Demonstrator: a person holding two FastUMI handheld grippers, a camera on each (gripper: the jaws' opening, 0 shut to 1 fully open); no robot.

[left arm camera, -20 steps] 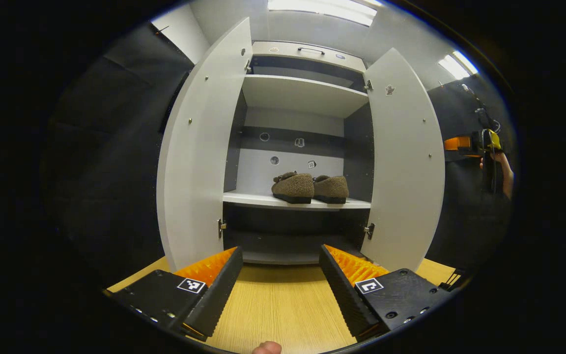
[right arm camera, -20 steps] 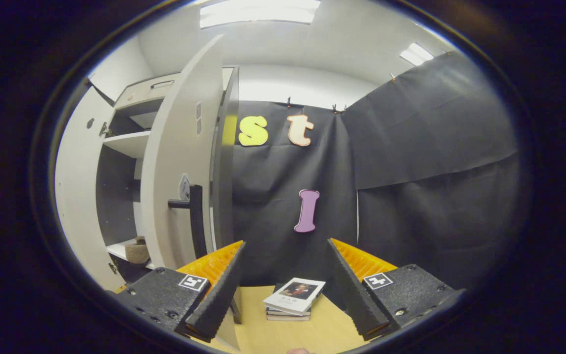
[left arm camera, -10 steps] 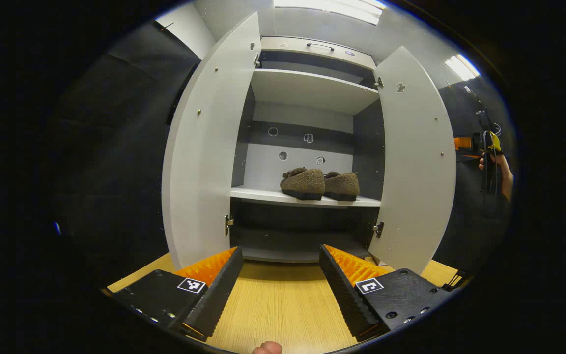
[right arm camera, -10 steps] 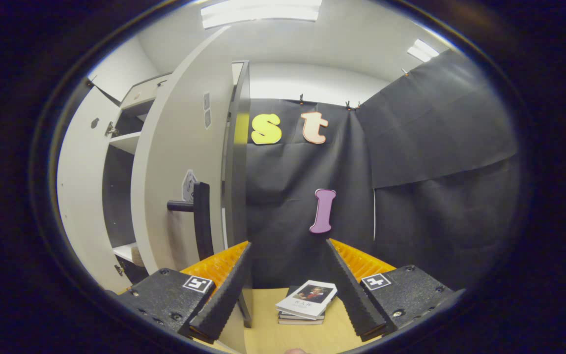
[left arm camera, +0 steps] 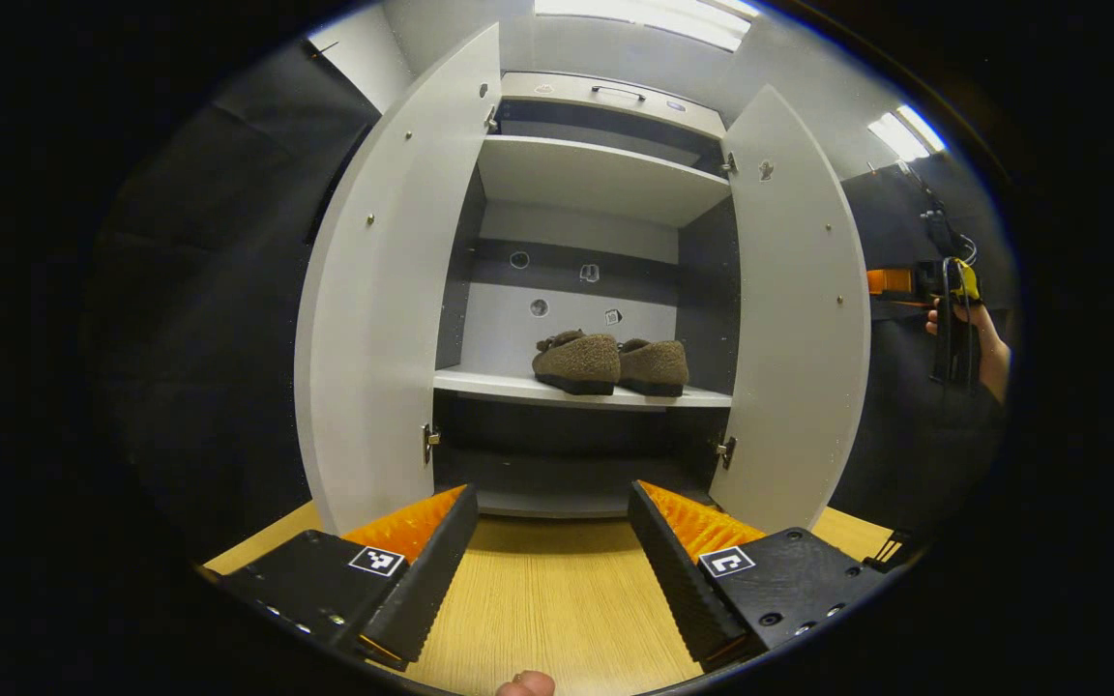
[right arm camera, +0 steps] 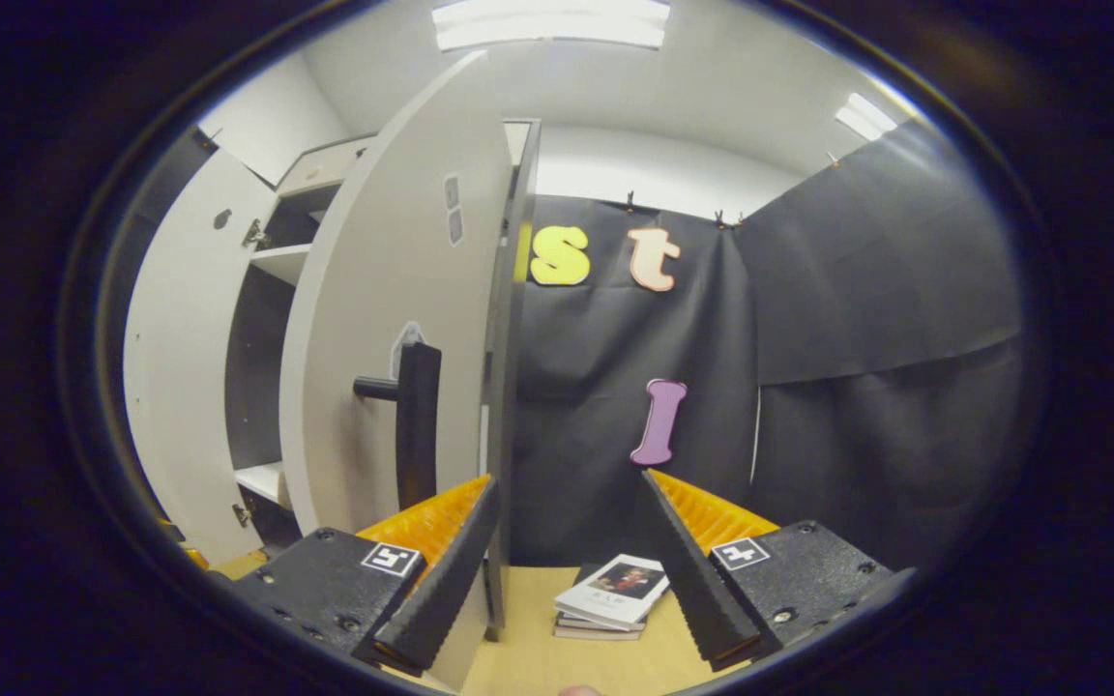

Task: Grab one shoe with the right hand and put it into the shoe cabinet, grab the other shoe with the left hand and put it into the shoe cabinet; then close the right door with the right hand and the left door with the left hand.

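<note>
left gripper view had your left gripper (left arm camera: pixel 547 565) spread and empty before the cabinet (left arm camera: pixel 605 179), both shoes (left arm camera: pixel 610 364) on its middle shelf. your right gripper (right arm camera: pixel 567 556), fingers apart, sat just beside the right door's handle (right arm camera: pixel 415 425).

left faces cabinet (left arm camera: pixel 605 184) front; right, its side.

Light came from ceiling panels (left arm camera: pixel 644 12), blown out to white glare in both views. The pale cabinet doors (left arm camera: pixel 378 290) were evenly lit, while the lower recess (left arm camera: pixel 567 454) under the shelf lay in shadow. Fisheye distortion bowed straight edges outward, and the rims fell dark. Focus was sharp, without motion blur.
</note>
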